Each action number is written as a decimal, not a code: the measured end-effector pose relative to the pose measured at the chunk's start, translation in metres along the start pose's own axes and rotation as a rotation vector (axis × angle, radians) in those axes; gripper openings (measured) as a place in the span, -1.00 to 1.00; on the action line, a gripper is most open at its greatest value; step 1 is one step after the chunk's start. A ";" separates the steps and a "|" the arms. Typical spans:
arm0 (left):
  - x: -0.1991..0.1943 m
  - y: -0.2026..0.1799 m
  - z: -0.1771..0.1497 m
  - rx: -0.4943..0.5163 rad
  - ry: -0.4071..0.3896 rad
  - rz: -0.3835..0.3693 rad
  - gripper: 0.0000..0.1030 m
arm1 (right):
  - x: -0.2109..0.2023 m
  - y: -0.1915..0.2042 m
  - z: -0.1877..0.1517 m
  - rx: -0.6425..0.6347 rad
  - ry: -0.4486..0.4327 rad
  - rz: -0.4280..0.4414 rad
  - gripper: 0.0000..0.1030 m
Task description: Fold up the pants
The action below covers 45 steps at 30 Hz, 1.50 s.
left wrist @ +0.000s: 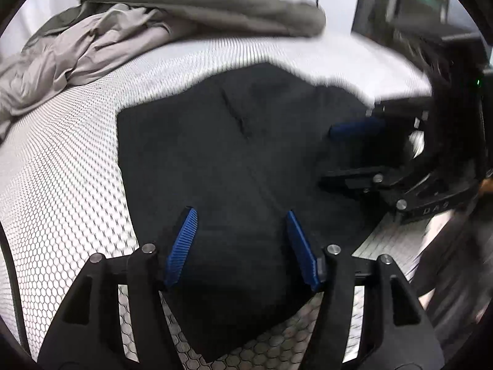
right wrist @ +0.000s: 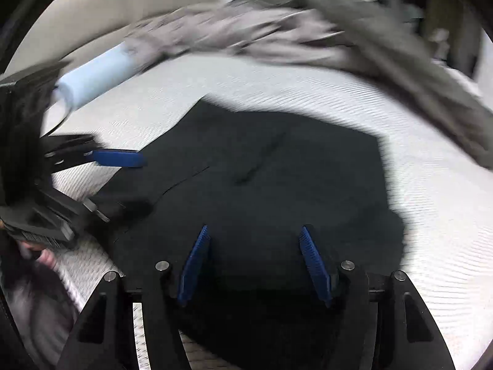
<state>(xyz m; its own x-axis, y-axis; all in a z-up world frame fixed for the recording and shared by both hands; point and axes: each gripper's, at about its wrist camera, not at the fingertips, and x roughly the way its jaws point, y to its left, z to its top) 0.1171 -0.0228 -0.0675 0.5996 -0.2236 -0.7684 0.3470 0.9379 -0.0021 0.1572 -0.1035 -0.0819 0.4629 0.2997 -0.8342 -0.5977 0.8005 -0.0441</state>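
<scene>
pants (left wrist: 234, 166), dark, folded into a compact flat packet of soft cloth, are seen lying on the white honeycomb-textured mattress (left wrist: 71, 166), so the folding looks pretty much done and this reads as the let-go step after a fold. going left to right in the left wrist view: a rumpled pile of grey bedding (left wrist: 101, 40) is bunched at the far edge, well apart from the packet; then the left gripper (left wrist: 242, 243) with its blue ribbed pads is held over the near edge of the cloth, jaws about half spread, nothing pinched between them. further right, the right gripper (left wrist: 357, 154) is seen side-on over the packet's right side. in its own view the right gripper (right wrist: 257, 262) is also parted, no cloth caught. a pale blue roll (right wrist: 92, 77) lies off to the left there. next move, judged only: either one more fold is wanted or both tools get lifted clear without the top layer being dragged.
</scene>
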 end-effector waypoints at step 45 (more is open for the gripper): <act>-0.093 0.023 -0.030 -0.325 -0.086 0.175 0.14 | -0.045 -0.136 -0.074 0.386 -0.114 -0.081 0.72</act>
<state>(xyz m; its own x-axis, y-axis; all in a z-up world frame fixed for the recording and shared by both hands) 0.0483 0.0275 -0.0153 0.6931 -0.0606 -0.7183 -0.0053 0.9960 -0.0891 0.1694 -0.2639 -0.0790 0.5812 0.2663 -0.7690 -0.2768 0.9533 0.1209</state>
